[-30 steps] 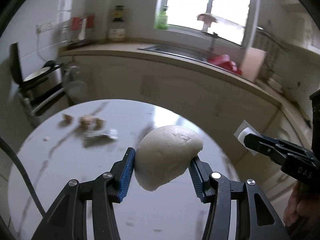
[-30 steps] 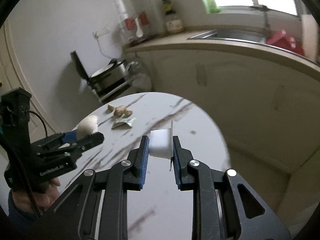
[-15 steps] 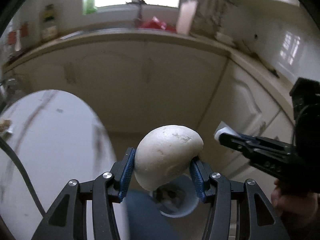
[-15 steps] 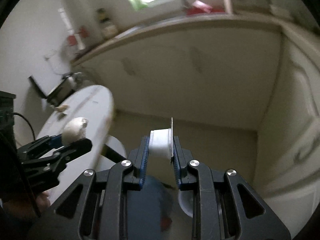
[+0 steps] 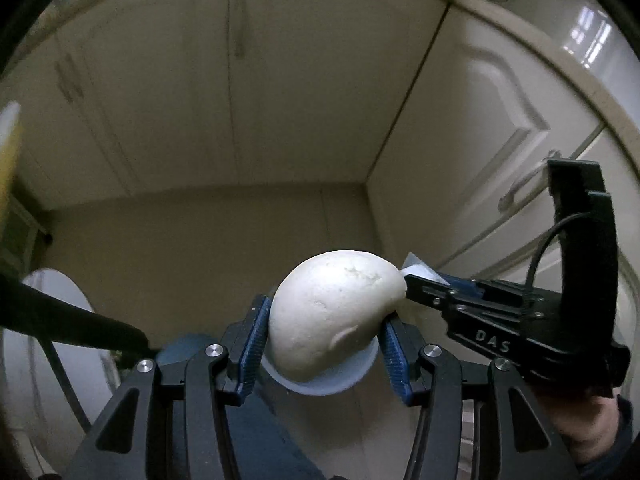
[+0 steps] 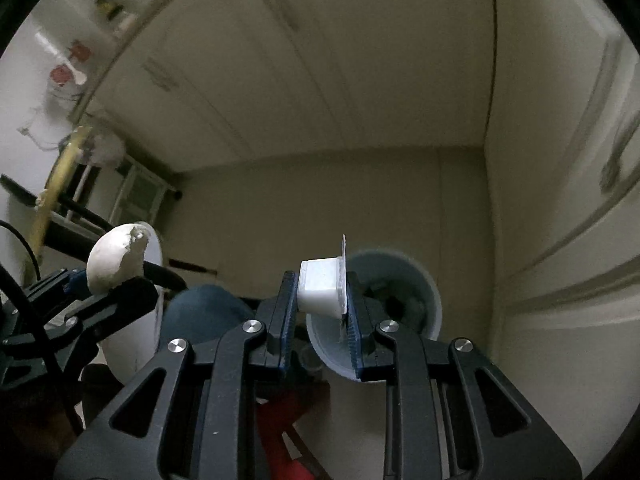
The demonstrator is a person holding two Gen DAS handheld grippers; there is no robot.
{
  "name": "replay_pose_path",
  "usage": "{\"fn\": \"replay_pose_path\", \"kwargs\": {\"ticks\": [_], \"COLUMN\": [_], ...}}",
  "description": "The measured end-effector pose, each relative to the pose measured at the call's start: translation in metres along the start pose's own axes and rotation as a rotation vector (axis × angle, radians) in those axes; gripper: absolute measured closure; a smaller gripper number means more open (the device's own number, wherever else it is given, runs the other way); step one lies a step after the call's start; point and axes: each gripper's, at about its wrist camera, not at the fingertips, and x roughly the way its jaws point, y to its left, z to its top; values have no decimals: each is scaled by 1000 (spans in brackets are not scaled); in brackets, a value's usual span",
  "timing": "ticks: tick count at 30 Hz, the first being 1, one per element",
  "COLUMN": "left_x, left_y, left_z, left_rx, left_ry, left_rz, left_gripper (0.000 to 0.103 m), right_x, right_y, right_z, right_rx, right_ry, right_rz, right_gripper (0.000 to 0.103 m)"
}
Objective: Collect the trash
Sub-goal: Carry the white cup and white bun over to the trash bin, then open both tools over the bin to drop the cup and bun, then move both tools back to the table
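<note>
My left gripper (image 5: 320,332) is shut on a white steamed bun (image 5: 334,314), which hangs over a pale blue trash bin (image 5: 344,380) on the floor. The bun also shows at the left of the right wrist view (image 6: 114,262). My right gripper (image 6: 320,300) is shut on a small white plastic cup with a foil lid (image 6: 320,290), held just above the bin's near rim (image 6: 424,280). The bin has dark trash inside. The right gripper also shows in the left wrist view (image 5: 424,284), close beside the bun.
Cream cabinet doors (image 5: 240,80) stand behind the bin and to the right (image 5: 500,140). The round white table's edge (image 6: 152,320) is at the left. A blue-clad knee (image 6: 200,312) is between table and bin. A red object (image 6: 288,420) lies low on the floor.
Both grippers have swung away from the table and down towards the floor. The bin now lies right under the bun and the cup. Both grips are unchanged.
</note>
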Motion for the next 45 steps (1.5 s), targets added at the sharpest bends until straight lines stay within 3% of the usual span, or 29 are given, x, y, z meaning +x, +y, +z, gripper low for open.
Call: {"fn": "replay_pose_path", "kwargs": {"ticks": [7, 9, 16, 19, 20, 24, 33, 38, 45], "left_x": [42, 49, 56, 49, 45, 21, -77, -158, -242], "left_y": [1, -1, -14, -18, -17, -16, -15, -6, 24], "left_z": [11, 16, 30, 30, 28, 26, 7, -16, -55], "left_rx": [15, 18, 45, 51, 54, 51, 28, 12, -60], "left_ry": [110, 122, 114, 98, 91, 43, -139, -299, -426], "left_rz": [-4, -2, 42, 63, 74, 94, 103, 120, 206], "left_gripper": [52, 47, 30, 27, 26, 21, 14, 2, 1], "right_x": [42, 51, 55, 50, 47, 41, -11, -59, -118], "right_y": [-27, -30, -34, -35, -36, -39, -3, 42, 133], "right_z": [-10, -9, -6, -5, -5, -3, 15, 30, 42], "right_rx": [59, 73, 109, 138, 146, 181, 166, 99, -58], "right_ry": [80, 92, 81, 54, 45, 49, -77, -182, -315], "right_rz": [0, -1, -3, -11, -16, -49, -36, -7, 50], "right_gripper": [79, 79, 36, 5, 0, 0, 0, 0, 0]}}
